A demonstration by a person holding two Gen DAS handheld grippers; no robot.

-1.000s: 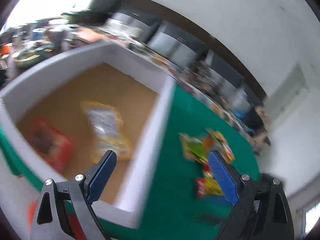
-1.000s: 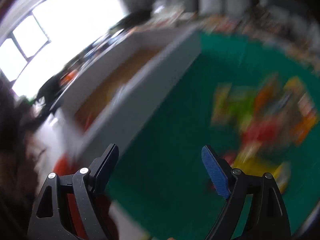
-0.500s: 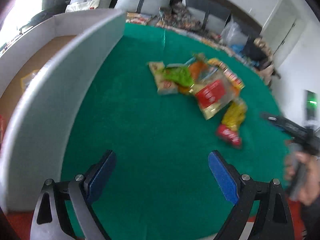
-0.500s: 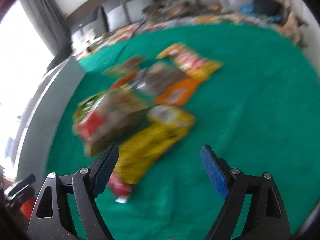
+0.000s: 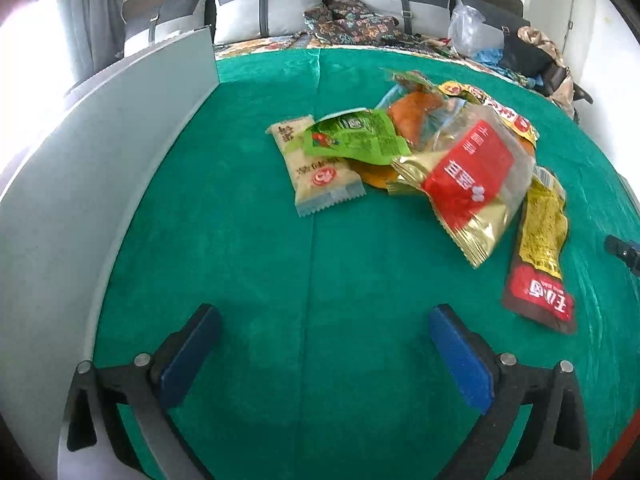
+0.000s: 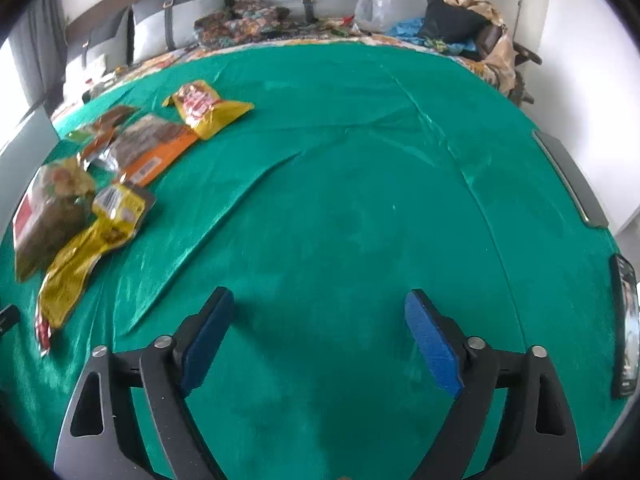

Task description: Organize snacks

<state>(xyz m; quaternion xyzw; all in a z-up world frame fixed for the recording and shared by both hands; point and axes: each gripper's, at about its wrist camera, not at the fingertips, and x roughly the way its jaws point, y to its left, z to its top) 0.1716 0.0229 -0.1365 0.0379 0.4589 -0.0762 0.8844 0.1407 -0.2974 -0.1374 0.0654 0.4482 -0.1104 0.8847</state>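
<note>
A pile of snack packets lies on the green cloth (image 5: 320, 264). In the left wrist view I see a pale packet (image 5: 316, 168), a green packet (image 5: 352, 136), a red and gold bag (image 5: 472, 176) and a yellow and red packet (image 5: 540, 256). My left gripper (image 5: 320, 348) is open and empty, low over bare cloth short of the pile. In the right wrist view the pile lies at the left, with a yellow packet (image 6: 84, 252) and an orange packet (image 6: 156, 148). My right gripper (image 6: 320, 332) is open and empty over bare cloth.
The white wall of a box (image 5: 80, 184) runs along the left in the left wrist view. A grey sofa with cushions and bags (image 6: 304, 4) stands behind the table. A dark phone-like object (image 6: 624, 320) lies at the right edge.
Both grippers have swung away from the white box toward the green cloth and the snack pile. Both stay open and empty, and the views are now sharp.
</note>
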